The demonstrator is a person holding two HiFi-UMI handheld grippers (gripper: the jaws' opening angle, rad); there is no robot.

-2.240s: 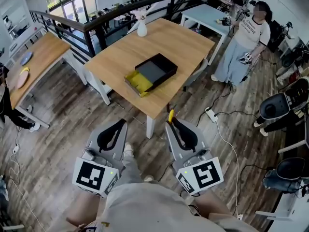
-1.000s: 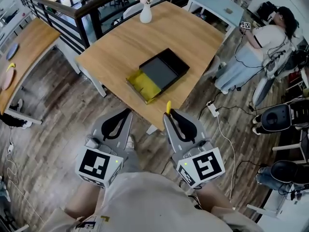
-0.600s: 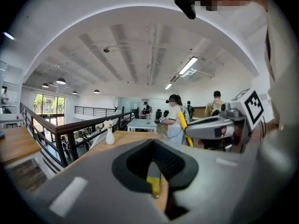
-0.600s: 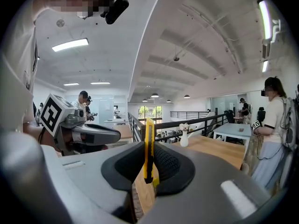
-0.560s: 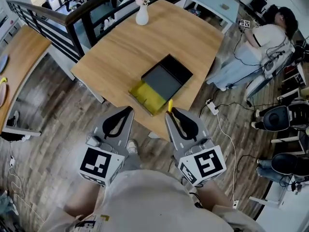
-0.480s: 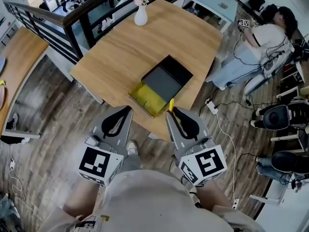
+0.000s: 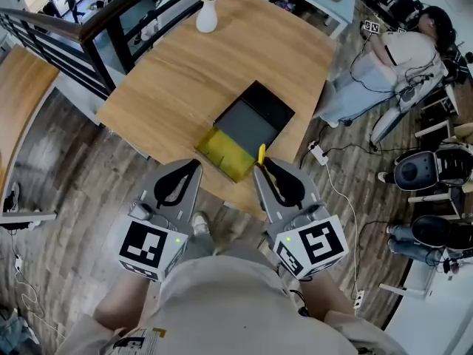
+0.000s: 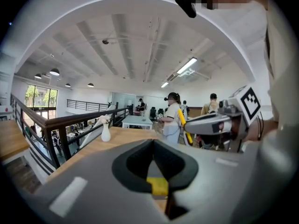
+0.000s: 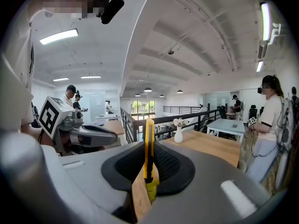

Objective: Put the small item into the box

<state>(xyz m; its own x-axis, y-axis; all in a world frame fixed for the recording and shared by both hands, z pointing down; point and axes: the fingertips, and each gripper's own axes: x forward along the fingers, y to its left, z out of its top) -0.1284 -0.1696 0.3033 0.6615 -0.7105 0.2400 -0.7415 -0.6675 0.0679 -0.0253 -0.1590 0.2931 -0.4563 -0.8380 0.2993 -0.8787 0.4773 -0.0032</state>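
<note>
A shallow black box [image 7: 252,120] with a yellow part [image 7: 224,148] at its near end lies near the front edge of the wooden table [image 7: 170,72]. My right gripper [image 7: 261,168] is shut on a yellow utility knife [image 7: 261,154], which sticks up from the jaws just short of the box's near right corner. In the right gripper view the knife [image 9: 148,143] stands upright between the jaws of that gripper [image 9: 147,183]. My left gripper [image 7: 195,166] is shut with nothing in it, just before the table edge, left of the yellow part. The left gripper view shows its jaws [image 8: 159,192] closed.
A white vase [image 7: 206,17] stands at the table's far edge. A black railing [image 7: 81,32] runs at the upper left. A person [image 7: 403,46] is at the upper right beside black chairs [image 7: 421,170]. Cables [image 7: 325,161] trail on the wood floor right of the table.
The table and box have come closer beneath both grippers. The right gripper still holds the knife and the left stays shut. The person at the right has moved to the far right.
</note>
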